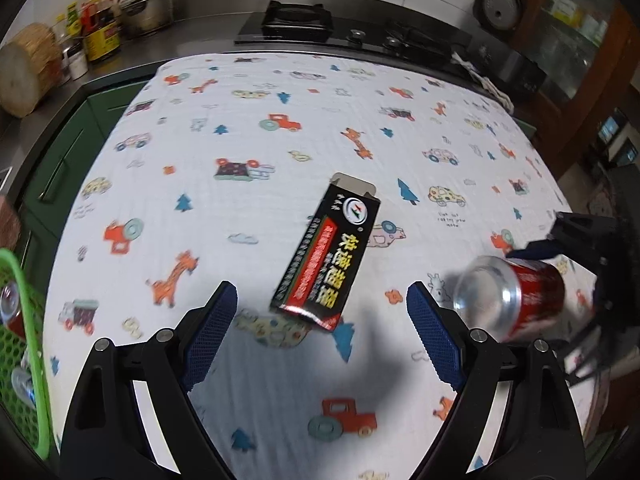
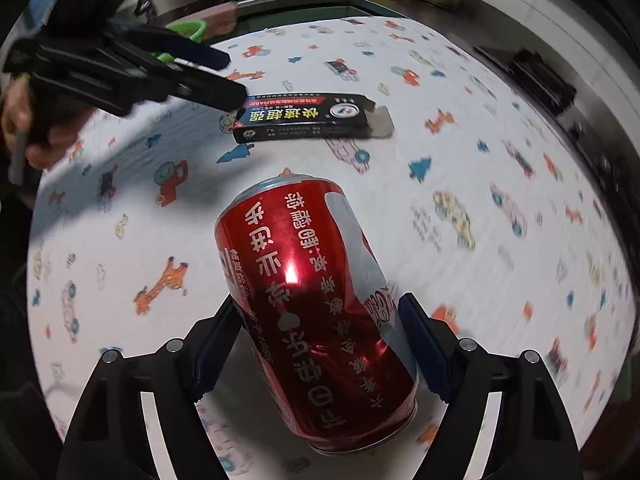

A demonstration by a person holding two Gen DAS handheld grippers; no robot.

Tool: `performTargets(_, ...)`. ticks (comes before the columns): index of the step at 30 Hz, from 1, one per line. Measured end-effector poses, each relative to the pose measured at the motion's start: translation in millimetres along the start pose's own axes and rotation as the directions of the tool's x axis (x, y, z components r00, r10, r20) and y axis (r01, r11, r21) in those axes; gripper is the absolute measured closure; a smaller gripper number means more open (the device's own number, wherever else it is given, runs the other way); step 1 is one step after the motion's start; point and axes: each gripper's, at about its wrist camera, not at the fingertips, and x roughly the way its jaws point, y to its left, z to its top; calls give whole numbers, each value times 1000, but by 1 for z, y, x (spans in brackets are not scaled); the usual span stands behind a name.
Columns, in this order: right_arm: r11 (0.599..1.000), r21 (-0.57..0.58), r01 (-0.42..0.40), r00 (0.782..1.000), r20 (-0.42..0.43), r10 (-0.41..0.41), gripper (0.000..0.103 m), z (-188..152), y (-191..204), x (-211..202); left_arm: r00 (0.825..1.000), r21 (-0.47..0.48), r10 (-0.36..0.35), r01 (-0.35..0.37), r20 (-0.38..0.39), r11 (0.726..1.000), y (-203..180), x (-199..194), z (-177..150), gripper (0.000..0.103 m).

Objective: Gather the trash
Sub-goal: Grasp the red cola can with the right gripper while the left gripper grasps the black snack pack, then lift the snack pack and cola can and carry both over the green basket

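Here the right gripper (image 2: 320,336) has its jaws set on either side of a red can (image 2: 316,304) lying on its side. The left pad touches the can's flank, while the right pad is just at the can's other side, and whether it presses I cannot tell. The can lies tilted on the cloth (image 2: 480,160), its silver top toward the box (image 2: 304,120) and its base toward the camera.

The left gripper (image 1: 322,316) has its jaws spread wide with nothing between the pads (image 1: 210,332). It hangs over the near end of the box (image 1: 326,248), a flat black carton with red and yellow print and an open grey flap at its far end. The box lies flat on the cloth, left of the can (image 1: 512,300) in the left view, the two near but apart.

In the right view a hand (image 2: 36,128) holds the left gripper's handle, left of the box. A green basket (image 1: 24,344) stands at the left edge of the cloth, well left of the box, with what look like cans inside. Beyond the box, past the cloth's far edge, a steel counter (image 1: 192,36) carries a stove (image 1: 296,20), a pot (image 1: 148,10) and jars.
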Motion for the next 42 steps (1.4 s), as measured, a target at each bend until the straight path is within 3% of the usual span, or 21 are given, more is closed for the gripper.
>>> performTargets(11, 997, 69, -23, 999, 32, 21, 27, -15, 4, -9, 999, 88, 43, -41, -13, 995, -17, 32, 10, 19)
performTargets(16, 995, 96, -21, 999, 40, 17, 27, -19, 4, -10, 998, 101, 53, -50, -28, 994, -18, 41, 12, 30)
performTargets(20, 993, 112, -19, 999, 46, 14, 27, -19, 6, -10, 998, 78, 42, -38, -52, 996, -14, 48, 11, 54)
performTargets(22, 993, 119, -20, 999, 48, 14, 27, -19, 7, -10, 998, 75, 44, -40, -50, 996, -14, 48, 9, 54)
performTargets(29, 990, 138, -17, 997, 71, 7, 27, -16, 16, -16, 999, 75, 45, -44, -13, 996, -9, 26, 1, 55)
performTargets(42, 994, 109, -26, 993, 120, 13, 27, 10, 64, -25, 995, -3, 39, -39, 87, 999, 29, -52, -29, 55)
